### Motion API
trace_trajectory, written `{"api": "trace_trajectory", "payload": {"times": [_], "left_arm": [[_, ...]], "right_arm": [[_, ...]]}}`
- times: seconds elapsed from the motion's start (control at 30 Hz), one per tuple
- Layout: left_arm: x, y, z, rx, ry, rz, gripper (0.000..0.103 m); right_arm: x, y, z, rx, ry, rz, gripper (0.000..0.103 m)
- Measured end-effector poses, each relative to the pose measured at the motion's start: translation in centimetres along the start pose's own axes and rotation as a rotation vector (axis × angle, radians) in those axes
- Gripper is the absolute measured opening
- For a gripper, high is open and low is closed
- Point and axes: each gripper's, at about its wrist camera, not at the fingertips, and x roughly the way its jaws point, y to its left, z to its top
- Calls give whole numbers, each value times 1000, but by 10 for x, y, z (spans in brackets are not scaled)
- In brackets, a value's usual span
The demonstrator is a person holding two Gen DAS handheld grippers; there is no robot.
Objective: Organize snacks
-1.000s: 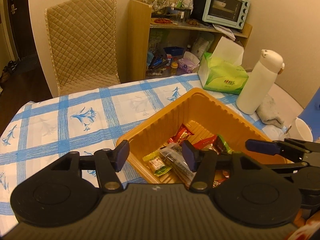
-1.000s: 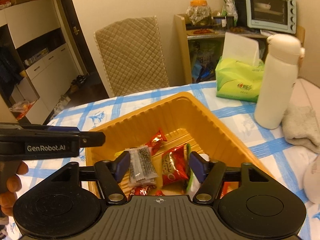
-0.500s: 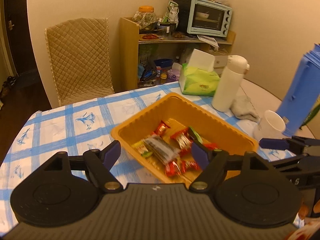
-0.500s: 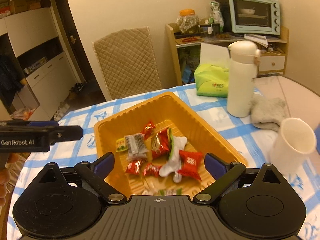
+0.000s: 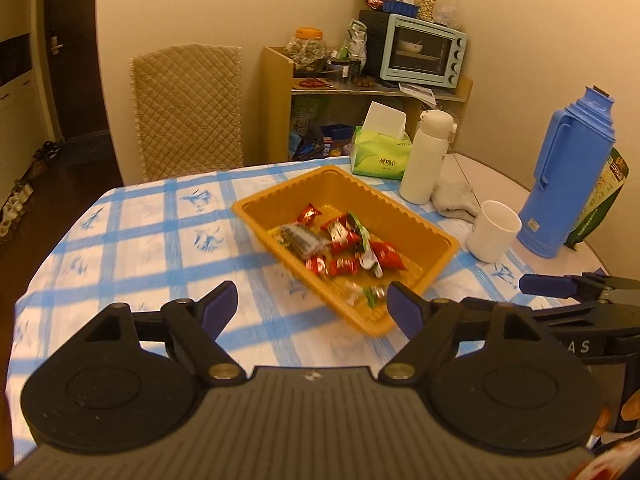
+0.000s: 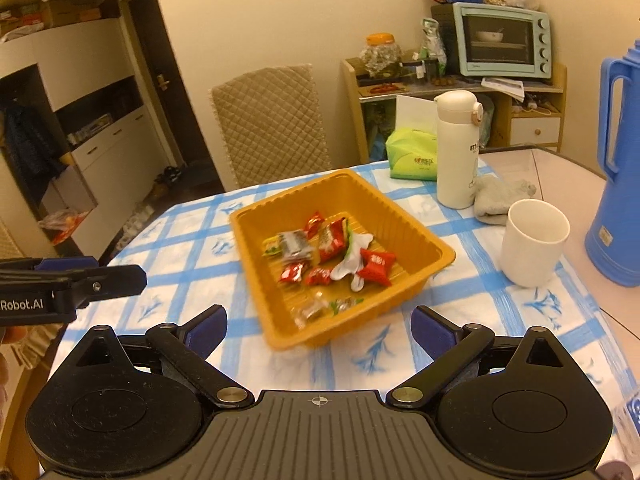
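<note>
The table (image 6: 192, 280) with the blue checked cloth carries the orange tray (image 6: 404, 224) in its middle, and the snacks (image 6: 332, 254) lie loose inside it. My left gripper (image 5: 312, 306) and my right gripper (image 6: 318, 326) are both released and empty, near the tray's near edge. I think no snack remains outside, so I should check the cloth before I finish.

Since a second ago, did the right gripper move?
Yes. The right gripper backed up and away from the orange tray: its open jaws framed the snacks before; now the whole tray sits ahead of them.
</note>
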Motion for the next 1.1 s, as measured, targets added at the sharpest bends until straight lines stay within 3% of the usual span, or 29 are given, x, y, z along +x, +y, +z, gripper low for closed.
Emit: {"api": "trace_trajectory", "payload": {"times": [0.5, 1.1], "left_arm": [[-90, -13, -74, -64, 24, 108, 80], [-145, 17, -133, -55, 111, 79, 80]], "right_arm": [[-58, 29, -58, -62, 65, 70, 98], [-96, 86, -116, -38, 154, 29, 98]]}}
